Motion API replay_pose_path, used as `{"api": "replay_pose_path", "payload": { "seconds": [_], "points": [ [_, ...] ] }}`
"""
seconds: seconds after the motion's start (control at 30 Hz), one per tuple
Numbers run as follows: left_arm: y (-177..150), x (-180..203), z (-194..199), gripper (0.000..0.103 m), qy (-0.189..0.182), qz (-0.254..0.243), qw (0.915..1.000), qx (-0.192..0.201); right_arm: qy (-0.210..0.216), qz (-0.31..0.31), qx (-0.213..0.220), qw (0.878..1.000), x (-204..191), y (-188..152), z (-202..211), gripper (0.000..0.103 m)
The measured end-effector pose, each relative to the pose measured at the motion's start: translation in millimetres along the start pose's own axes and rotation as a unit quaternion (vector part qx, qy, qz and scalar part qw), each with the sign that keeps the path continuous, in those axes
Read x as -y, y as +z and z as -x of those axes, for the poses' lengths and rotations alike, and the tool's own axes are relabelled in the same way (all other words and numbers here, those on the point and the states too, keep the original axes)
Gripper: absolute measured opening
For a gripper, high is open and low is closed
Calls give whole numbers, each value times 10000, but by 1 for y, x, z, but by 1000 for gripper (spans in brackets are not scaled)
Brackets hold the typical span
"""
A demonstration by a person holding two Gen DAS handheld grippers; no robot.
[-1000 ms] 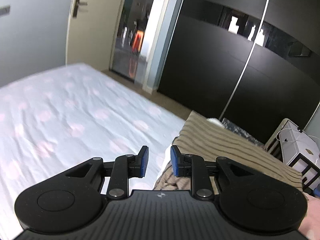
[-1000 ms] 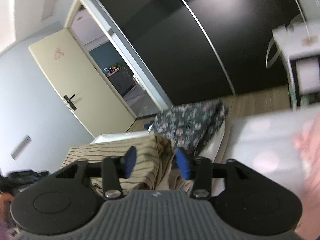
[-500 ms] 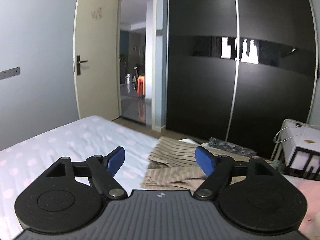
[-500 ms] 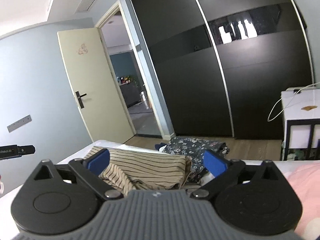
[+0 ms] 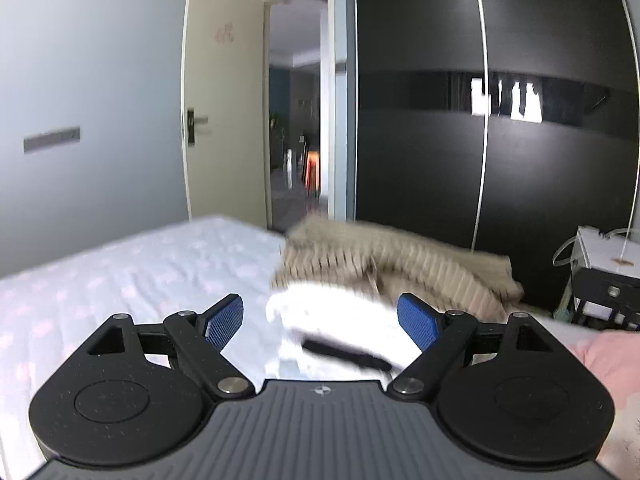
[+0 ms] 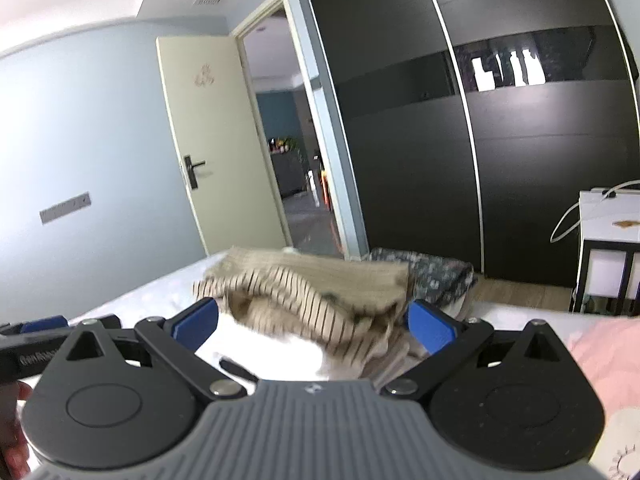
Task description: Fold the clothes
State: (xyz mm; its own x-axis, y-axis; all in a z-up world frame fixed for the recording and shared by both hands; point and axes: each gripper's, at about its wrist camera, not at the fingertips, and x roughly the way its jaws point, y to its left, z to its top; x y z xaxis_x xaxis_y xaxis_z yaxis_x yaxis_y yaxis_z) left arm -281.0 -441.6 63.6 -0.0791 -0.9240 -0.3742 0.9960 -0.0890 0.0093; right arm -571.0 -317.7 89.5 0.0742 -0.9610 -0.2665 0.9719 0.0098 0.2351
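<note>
**A:** What do your two grippers show?

**B:** Your left gripper [image 5: 320, 320] has its fingers opening wide, and nothing is pinched between them. Your right gripper [image 6: 314, 320] has its fingers spread fully apart, also gripping nothing.

**A:** Where are the clothes?

**B:** A tan striped garment [image 6: 304, 284] lies crumpled on the bed [image 5: 140, 272], partly over a white garment [image 5: 336, 320] nearer you. Both are blurred. A dark floral garment [image 6: 436, 276] sits just behind the striped one, at the bed's far edge, before the black wardrobe [image 6: 520, 160].
</note>
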Motion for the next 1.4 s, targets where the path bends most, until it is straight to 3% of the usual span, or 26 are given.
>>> {"api": "replay_pose_path", "payload": {
  "seconds": [0.1,0.3,0.63,0.93,1.4],
  "points": [
    [-14,9,5,85,-102,31,9997,-232,115,-34,-214,9997,-4,-15,2,102],
    [-45,18,25,85,435,152,9984,-330,288,182,-473,9983,-24,-47,9,102],
    [-71,2,36,85,683,508,9955,-420,352,240,-660,9969,-36,-70,8,102],
    [-66,9,43,84,966,320,9940,-399,301,201,-565,9977,-39,-68,15,102],
    [-66,1,45,84,799,503,9942,-514,326,104,-629,9974,-39,-69,14,102]
  ]
}}
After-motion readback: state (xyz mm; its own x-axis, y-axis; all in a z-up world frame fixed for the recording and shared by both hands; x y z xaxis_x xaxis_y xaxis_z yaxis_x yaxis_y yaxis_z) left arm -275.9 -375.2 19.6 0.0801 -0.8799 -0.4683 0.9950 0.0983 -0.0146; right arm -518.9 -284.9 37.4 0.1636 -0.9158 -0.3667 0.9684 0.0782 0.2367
